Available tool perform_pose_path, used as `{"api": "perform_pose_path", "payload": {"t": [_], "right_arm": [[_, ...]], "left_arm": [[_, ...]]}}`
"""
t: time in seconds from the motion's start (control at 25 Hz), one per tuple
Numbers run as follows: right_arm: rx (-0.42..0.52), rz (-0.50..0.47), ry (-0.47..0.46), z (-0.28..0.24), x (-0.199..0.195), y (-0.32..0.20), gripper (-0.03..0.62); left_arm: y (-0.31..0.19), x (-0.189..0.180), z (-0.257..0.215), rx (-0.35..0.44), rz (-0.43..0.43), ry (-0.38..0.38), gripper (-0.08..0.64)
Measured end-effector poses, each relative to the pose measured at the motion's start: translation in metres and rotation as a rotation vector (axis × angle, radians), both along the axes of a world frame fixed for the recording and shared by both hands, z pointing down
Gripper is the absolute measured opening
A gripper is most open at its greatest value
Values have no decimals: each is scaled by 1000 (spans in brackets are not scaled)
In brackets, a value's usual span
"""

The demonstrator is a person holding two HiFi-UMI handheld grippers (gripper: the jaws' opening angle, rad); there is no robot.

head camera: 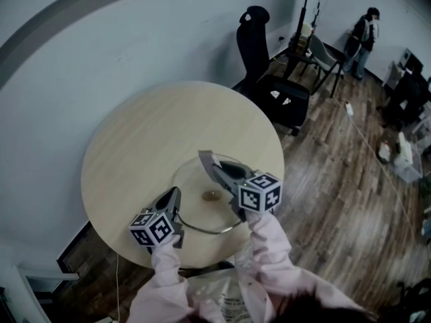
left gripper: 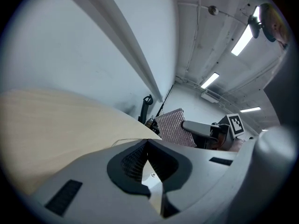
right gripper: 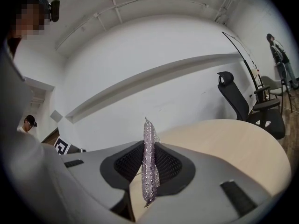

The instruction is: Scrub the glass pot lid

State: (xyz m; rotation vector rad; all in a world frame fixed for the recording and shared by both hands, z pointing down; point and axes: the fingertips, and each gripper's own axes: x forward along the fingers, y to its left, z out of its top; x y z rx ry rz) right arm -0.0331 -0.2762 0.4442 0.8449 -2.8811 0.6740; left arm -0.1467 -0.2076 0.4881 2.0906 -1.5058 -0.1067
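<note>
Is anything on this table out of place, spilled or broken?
Nothing stands out. The glass pot lid lies flat on the table; the brown spot at its middle may be its knob.

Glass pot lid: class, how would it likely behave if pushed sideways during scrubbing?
The glass pot lid lies flat on the smooth round table, so it would probably slide rather than tip. Its clear pane and thin metal rim suggest something stiff yet breakable if it slipped off the near edge.

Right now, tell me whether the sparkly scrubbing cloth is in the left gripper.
No, the sparkly scrubbing cloth is pinched edge-on between the jaws of the right gripper.
</note>
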Motion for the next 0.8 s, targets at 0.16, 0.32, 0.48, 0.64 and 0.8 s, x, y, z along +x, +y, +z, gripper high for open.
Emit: {"api": "perform_pose_path", "payload": {"t": [0.16, 0.32, 0.48, 0.64, 0.8], "right_arm": [[-10, 4, 39, 7, -5, -2, 86], [-9, 14, 93, 16, -5, -5, 86], [-14, 31, 131, 22, -3, -11, 86], [-14, 32, 178, 28, -3, -14, 86], [-11, 22, 195, 28, -7, -18, 86]], "left_arm": [[0, -5, 8, -26, 7, 31, -3], [3, -15, 18, -50, -5, 71, 6], [7, -26, 31, -81, -27, 121, 8], [12, -35, 44, -114, -39, 161, 9], [16, -45, 57, -141, -57, 208, 16]]}}
